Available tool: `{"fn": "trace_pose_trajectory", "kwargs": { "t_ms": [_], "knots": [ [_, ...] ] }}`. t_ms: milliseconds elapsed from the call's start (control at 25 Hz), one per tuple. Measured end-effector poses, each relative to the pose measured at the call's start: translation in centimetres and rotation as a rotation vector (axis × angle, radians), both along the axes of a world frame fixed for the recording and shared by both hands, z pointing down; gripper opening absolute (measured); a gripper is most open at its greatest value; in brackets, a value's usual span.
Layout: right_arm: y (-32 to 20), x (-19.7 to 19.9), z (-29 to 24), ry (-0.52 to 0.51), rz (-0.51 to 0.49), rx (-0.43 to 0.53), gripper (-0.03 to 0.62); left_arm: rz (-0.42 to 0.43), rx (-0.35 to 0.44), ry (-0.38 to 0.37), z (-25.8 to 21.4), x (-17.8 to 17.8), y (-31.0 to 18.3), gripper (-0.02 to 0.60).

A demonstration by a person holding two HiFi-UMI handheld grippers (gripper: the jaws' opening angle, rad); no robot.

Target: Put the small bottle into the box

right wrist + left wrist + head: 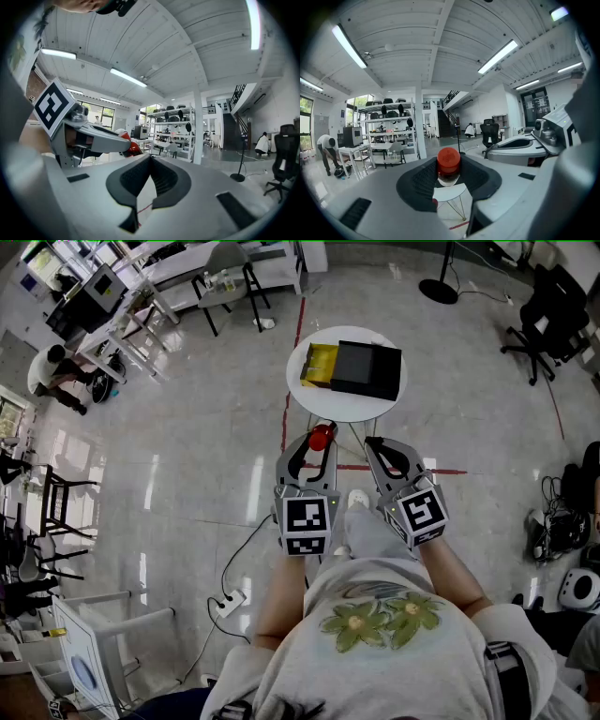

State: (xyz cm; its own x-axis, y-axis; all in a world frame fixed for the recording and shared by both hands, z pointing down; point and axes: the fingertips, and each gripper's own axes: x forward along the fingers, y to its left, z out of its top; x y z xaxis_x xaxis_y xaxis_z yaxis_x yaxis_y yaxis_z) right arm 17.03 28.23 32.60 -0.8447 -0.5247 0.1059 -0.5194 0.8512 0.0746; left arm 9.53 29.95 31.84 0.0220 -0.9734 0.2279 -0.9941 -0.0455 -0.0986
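The small bottle (pixel 322 436) has a red cap and sits upright between the jaws of my left gripper (pixel 319 443), which is shut on it. In the left gripper view the red cap (pixel 448 160) stands up between the dark pads, right at the left gripper (pixel 448 177) tips. The bottle is held in the air over the floor, short of the round white table (pixel 323 399). On that table lies a black box (pixel 367 369) with a yellow part (pixel 317 365) at its left. My right gripper (pixel 372 443) is beside the left one, its jaws closed together and empty (pixel 150 161).
A red tape line (pixel 292 352) runs along the floor past the table. A power strip and cable (pixel 230 602) lie at lower left. Chairs and desks (pixel 225 277) stand at the back left, an office chair (pixel 544 315) at the right. A person (pixel 52 371) bends over far left.
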Motion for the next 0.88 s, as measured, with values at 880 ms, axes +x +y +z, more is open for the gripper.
{"fn": "trace_pose_trajectory", "kwargs": {
  "t_ms": [880],
  "knots": [
    [-20.3, -7.8, 2.7, 0.058, 0.015, -0.033, 0.006, -0.022, -0.038, 0.016, 1.2, -9.0, -19.3, 0.144]
  ]
}}
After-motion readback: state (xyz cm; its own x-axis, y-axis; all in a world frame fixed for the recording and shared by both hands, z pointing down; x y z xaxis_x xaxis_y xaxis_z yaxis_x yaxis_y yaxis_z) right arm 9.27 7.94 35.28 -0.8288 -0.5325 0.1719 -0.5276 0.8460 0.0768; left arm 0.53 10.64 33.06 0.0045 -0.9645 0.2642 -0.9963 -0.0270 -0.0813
